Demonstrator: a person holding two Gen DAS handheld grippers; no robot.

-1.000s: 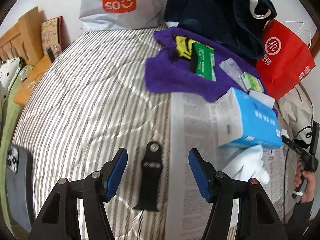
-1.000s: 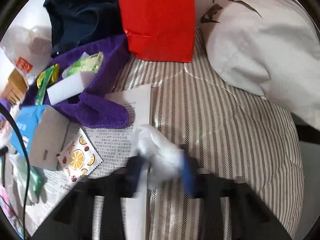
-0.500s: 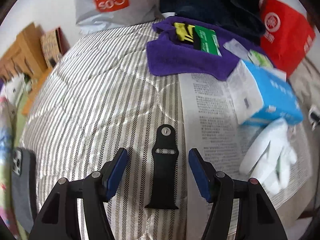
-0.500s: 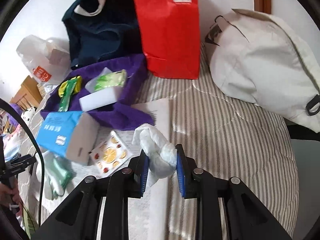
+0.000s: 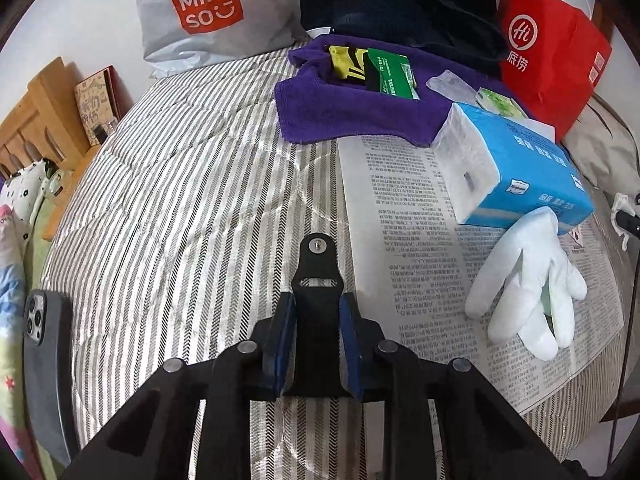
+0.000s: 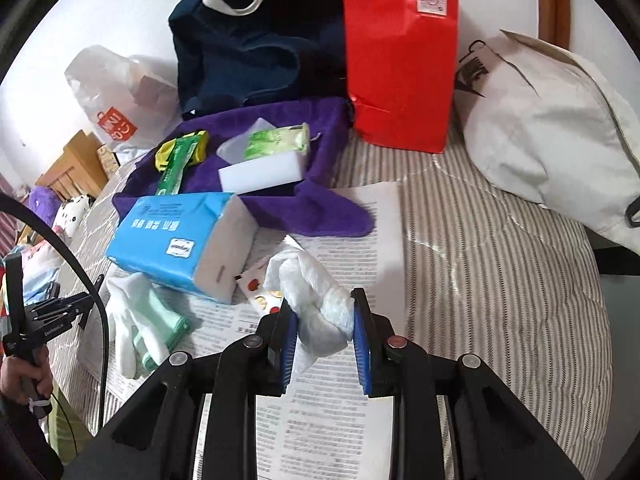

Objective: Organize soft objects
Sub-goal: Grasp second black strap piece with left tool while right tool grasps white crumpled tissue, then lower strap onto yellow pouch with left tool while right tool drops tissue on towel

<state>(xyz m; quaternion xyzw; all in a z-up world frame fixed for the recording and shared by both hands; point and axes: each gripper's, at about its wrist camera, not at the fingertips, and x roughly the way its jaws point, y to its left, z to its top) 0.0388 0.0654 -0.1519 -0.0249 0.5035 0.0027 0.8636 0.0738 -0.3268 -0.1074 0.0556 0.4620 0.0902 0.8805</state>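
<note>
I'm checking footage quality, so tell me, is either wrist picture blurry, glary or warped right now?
Left wrist view: sharp, evenly lit, strong fisheye bulge bending the striped bedspread, dark corners. Right wrist view: also warped, slightly softer; the crumpled white tissue in the right gripper stays readable, and there is no harsh glare.

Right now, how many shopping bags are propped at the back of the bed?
2: a white Miniso bag at the back left and a red paper bag at the back right. Others may be hidden behind the dark clothing.
</note>
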